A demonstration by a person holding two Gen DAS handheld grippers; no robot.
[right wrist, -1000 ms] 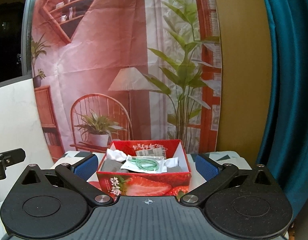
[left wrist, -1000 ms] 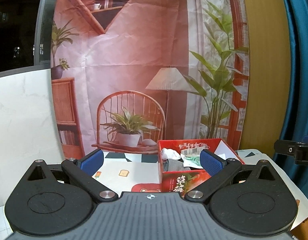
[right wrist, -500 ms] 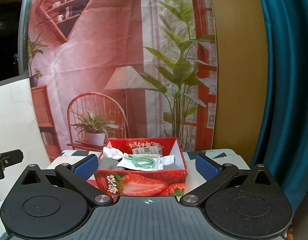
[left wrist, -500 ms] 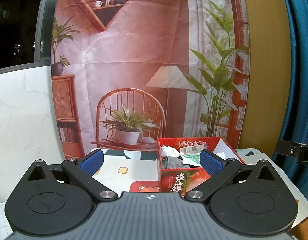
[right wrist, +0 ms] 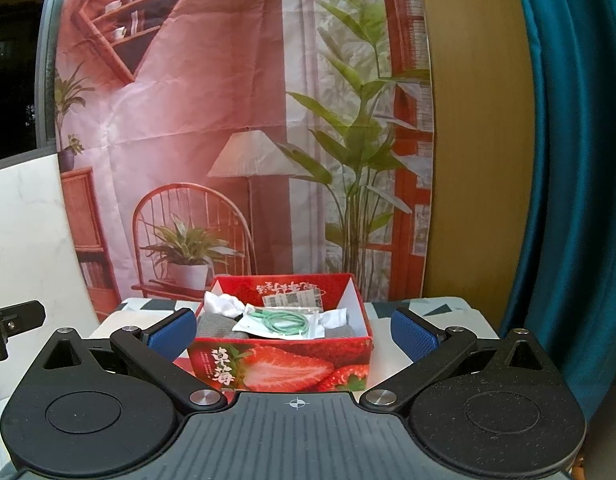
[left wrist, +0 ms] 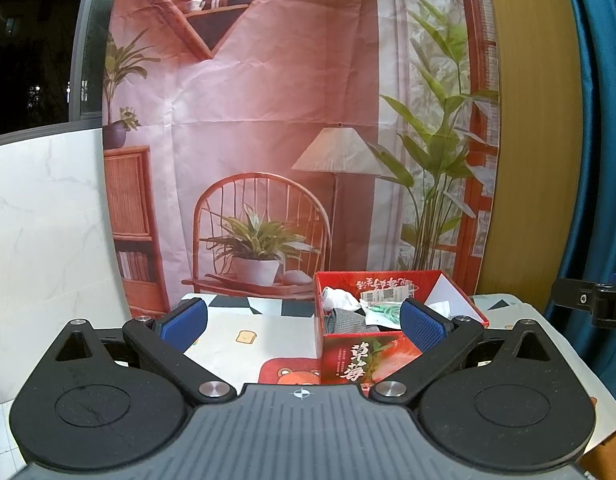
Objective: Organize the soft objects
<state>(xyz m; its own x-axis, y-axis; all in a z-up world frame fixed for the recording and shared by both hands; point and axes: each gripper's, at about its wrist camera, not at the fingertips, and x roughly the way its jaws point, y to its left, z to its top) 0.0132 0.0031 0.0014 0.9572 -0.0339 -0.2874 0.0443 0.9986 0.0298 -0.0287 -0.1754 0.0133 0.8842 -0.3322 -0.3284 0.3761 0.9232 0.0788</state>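
A red strawberry-printed box (right wrist: 281,366) (left wrist: 362,360) stands on the table. Inside lie a white cloth (right wrist: 223,305) (left wrist: 340,298), a grey knitted cloth (right wrist: 217,324) (left wrist: 346,320) and a clear packet holding a green cord (right wrist: 285,320) (left wrist: 384,312). My right gripper (right wrist: 293,332) is open, held back from the box, which shows between its blue pads. My left gripper (left wrist: 301,322) is open too, nothing between its fingers; the box sits ahead and to its right, partly behind the right pad (left wrist: 422,326).
A tablecloth with toast and bear prints (left wrist: 247,338) covers the table. Behind it hangs a printed backdrop of a chair, lamp and plants (left wrist: 267,160). A marble panel (left wrist: 43,220) stands at left, a teal curtain (right wrist: 568,160) at right, near the table's right edge.
Both grippers have drifted slightly, so the box and backdrop sit a little lower and shifted in each view. Both stay open; the box contents are unchanged.
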